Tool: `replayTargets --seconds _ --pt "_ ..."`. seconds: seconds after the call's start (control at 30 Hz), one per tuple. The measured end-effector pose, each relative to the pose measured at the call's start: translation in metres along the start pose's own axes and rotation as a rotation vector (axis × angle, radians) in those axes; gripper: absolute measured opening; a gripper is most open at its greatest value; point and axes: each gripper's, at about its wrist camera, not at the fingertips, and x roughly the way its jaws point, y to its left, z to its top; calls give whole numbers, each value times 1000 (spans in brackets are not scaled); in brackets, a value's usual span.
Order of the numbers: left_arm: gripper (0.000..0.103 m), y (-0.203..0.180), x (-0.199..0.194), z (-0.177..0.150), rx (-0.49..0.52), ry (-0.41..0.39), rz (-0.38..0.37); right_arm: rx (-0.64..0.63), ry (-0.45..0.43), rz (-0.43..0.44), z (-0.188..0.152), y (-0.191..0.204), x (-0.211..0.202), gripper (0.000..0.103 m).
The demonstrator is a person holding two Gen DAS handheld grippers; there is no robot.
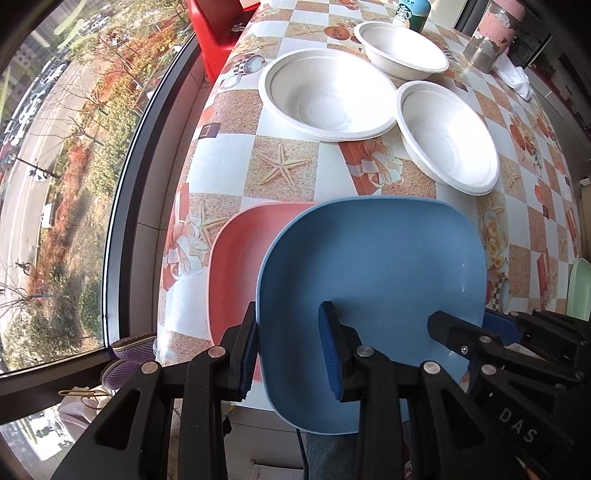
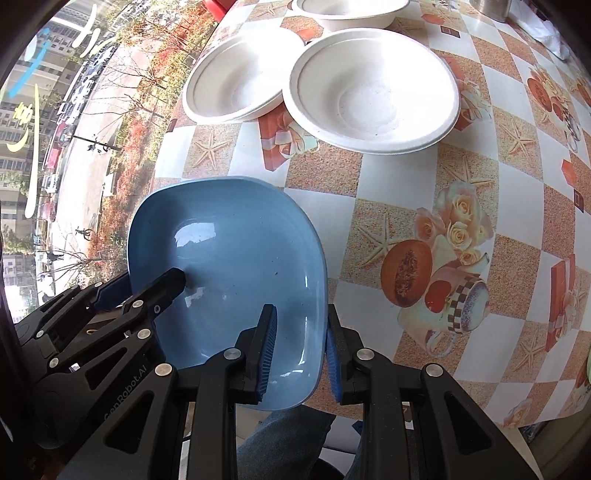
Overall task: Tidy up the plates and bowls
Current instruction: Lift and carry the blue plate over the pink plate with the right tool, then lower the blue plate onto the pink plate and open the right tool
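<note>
A blue square plate (image 1: 373,280) is held above the table's near edge, over a red plate (image 1: 232,266). My left gripper (image 1: 288,350) straddles the blue plate's left rim, one finger outside and one inside, with a gap showing. My right gripper (image 2: 301,350) straddles the plate's right rim (image 2: 236,266) the same way; it also shows in the left wrist view (image 1: 480,336). Three white paper bowls stand farther back: a left one (image 1: 325,94), a right one (image 1: 447,136) and a far one (image 1: 400,50).
A patterned tablecloth covers the table (image 1: 280,166). A green can (image 1: 412,13) and a glass jar (image 1: 491,37) stand at the back. A green plate edge (image 1: 580,291) shows at right. A red chair (image 1: 210,33) and a large window are at left.
</note>
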Motion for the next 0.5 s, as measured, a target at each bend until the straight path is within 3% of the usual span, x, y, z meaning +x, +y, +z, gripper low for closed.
replayTargets --seconds 0.37,0.43,0.5 --pt "34 33 23 12 -11 -5 45 9 41 17 2 52 14 28" --pt "38 37 27 15 -14 -11 48 15 40 11 3 57 14 28" --pt "49 36 29 16 4 -1 53 8 39 4 5 61 13 28"
